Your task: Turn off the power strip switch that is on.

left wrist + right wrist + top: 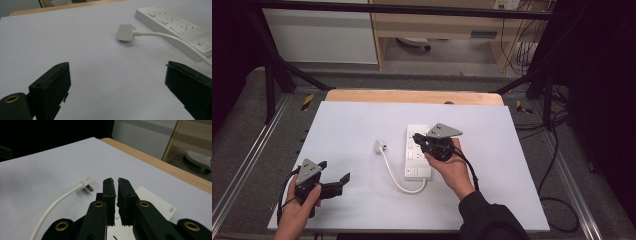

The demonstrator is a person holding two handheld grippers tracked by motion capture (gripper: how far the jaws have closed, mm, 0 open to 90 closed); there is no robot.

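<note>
Right gripper (pixel 428 143), jaws nearly closed and empty, is hovering over the power strip (pixel 418 152) at centre frame; left gripper (pixel 337 184) is waiting wide open, so press squarely.

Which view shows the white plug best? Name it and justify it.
The left gripper view: the plug lies unobstructed with its cable running to the power strip. The right gripper view shows its prongs, partly beside the fingers. The high view shows it small.
</note>
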